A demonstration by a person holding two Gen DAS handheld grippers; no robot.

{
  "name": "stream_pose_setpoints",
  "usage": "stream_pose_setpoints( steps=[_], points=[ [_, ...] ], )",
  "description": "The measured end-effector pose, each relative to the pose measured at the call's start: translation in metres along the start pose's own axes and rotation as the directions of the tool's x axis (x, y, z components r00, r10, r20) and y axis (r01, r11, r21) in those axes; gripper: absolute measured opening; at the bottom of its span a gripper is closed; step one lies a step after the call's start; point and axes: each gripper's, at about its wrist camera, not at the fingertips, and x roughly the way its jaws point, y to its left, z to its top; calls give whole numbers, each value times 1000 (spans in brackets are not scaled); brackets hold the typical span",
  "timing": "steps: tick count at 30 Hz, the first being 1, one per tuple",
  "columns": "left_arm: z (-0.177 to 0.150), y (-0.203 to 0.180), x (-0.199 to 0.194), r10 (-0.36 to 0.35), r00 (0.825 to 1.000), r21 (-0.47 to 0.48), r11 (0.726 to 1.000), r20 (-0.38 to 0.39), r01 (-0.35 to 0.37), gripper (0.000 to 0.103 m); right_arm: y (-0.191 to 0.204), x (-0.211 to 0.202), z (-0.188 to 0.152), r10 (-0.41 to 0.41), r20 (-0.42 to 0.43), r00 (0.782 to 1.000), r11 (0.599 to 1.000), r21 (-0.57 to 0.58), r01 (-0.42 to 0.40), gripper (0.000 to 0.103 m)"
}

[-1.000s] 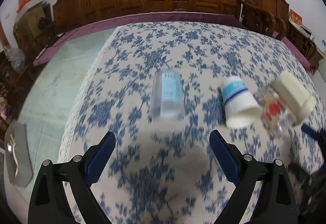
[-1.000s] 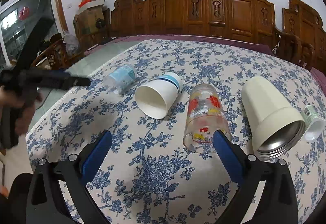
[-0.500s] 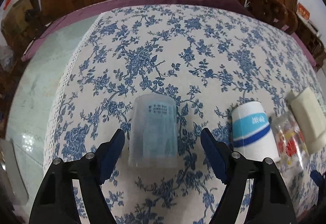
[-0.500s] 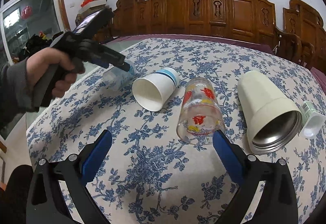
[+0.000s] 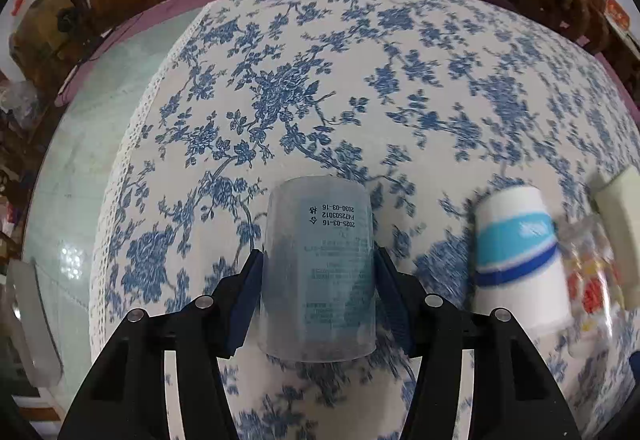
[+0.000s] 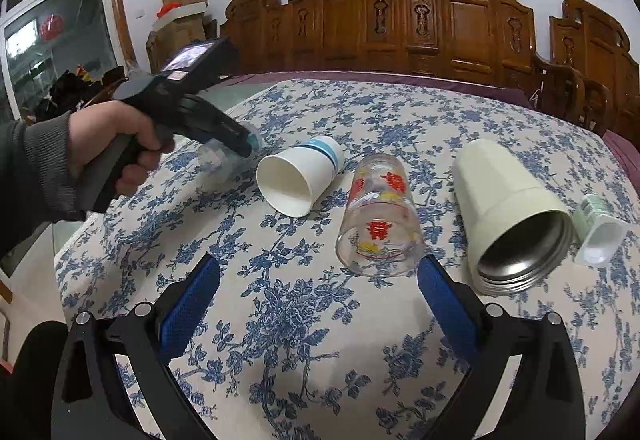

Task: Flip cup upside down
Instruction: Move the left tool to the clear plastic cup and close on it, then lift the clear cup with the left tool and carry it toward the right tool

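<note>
The left gripper [image 5: 318, 280] is pinching the clear plastic cup [image 5: 319, 276], lying on its side near the tabletop's [image 5: 400, 88] left edge; fingers should be squeezing gently while turning its mouth downward; the right gripper [image 6: 318, 304] is hovering, fingers spread.

1. A tabletop [image 6: 304, 320] under a blue-flowered cloth fills the lower frame.
2. Carved wooden chairs [image 6: 452, 28] line the top.
3. Cardboard boxes [image 6: 182, 6] are stacked at the upper left, beside a window [image 6: 52, 36].
</note>
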Motion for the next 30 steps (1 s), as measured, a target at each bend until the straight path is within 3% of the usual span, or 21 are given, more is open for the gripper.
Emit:
stream_pose_setpoints(
  steps=[10,18,30],
  points=[
    [-61,-30,-64,-69,994,58,996,86,64,53,-7,-40,-7,-71,34,997,997,-2,71,100],
    [-115,-69,-113,-168,977,142,979,129,149,53,-14,-76,-17,-135,55,989,991,16,134,100],
    [-173,-135,-123,-286,951,232,939,119,253,53,-46,-117,-45,-213,43,976,975,79,209,100]
  ],
)
